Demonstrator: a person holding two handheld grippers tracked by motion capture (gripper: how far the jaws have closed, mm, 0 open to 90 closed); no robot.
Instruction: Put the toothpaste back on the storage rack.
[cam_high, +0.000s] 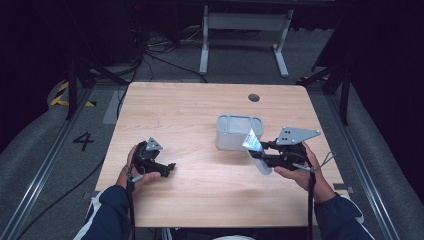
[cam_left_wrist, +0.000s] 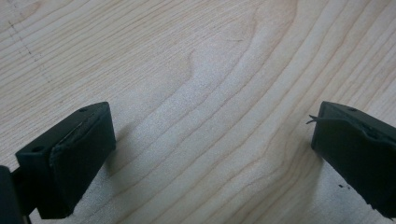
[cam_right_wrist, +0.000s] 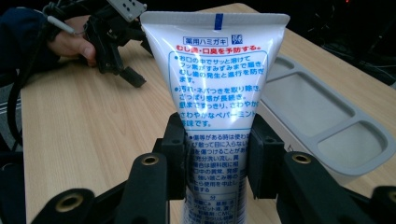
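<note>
Pale wooden table (cam_high: 200, 120) under me, my right gripper (cam_right_wrist: 218, 158) clamps the white toothpaste tube (cam_right_wrist: 217, 79) at four o'clock of the grey two-compartment plastic tray (cam_high: 239, 131); keep it upright, left gripper (cam_left_wrist: 205, 154) open, empty.

Tube (cam_high: 251, 140) right of organizer (cam_high: 239, 131), on table (cam_high: 200, 115).

the left gripper (cam_left_wrist: 212, 154) holds its two black jaws wide apart just above the pale wooden table (cam_left_wrist: 201, 60), with bare wavy grain between them.
</note>
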